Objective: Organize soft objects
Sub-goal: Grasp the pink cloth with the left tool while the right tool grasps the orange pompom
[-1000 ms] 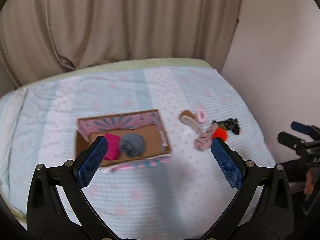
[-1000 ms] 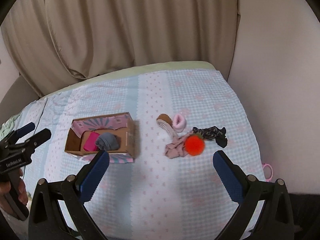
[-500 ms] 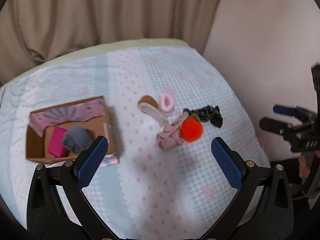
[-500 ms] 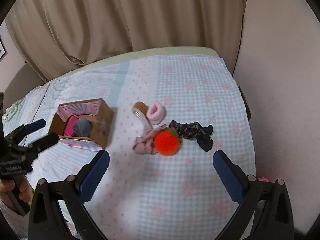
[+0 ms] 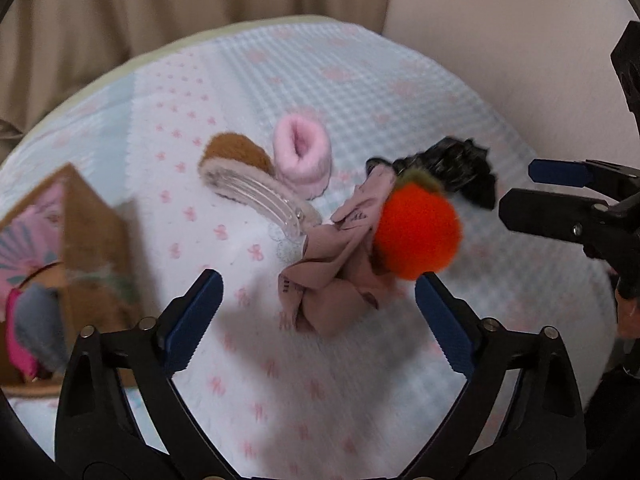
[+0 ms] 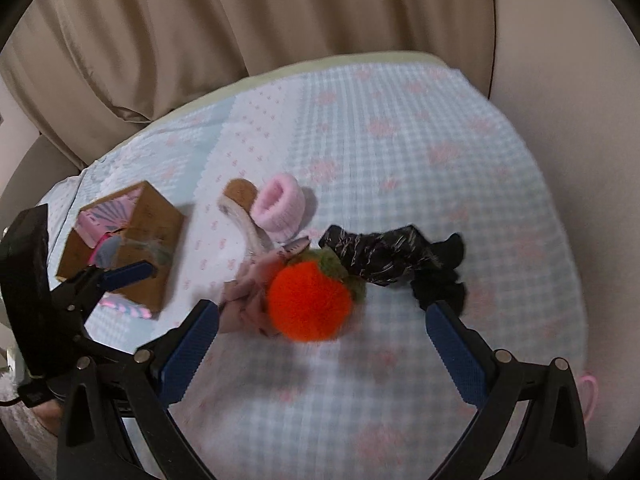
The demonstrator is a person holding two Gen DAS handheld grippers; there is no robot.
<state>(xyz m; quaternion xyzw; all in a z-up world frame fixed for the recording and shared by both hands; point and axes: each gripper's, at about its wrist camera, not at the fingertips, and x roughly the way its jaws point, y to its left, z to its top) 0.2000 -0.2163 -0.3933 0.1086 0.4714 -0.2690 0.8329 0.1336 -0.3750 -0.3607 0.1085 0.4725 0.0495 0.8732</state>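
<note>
A heap of soft things lies on the checked bedspread (image 5: 360, 92). It holds an orange plush fruit (image 5: 416, 232) with a green top, a crumpled dusty-pink cloth (image 5: 340, 280), a black patterned cloth (image 5: 452, 168), a pink fuzzy bootie (image 5: 302, 160) and a brown-capped clear brush (image 5: 248, 184). My left gripper (image 5: 318, 320) hangs just above the pink cloth; its jaws are closing, wide apart, pressing on nothing. My right gripper (image 6: 322, 354) is open, low over the orange fruit (image 6: 308, 300), with the black cloth (image 6: 396, 260) by its right finger.
A cardboard box (image 6: 132, 240) with a pink patterned flap sits left of the heap and holds a grey and a magenta item (image 5: 28, 328). Beige curtains (image 6: 240, 40) and a wall (image 6: 580, 100) bound the bed. A pink loop (image 6: 588, 396) lies at the bed's right edge.
Both grippers have dropped toward the bed and closed in on the heap, which now looms large. The left view has swung right, away from the box. The left jaws stand a little narrower.
</note>
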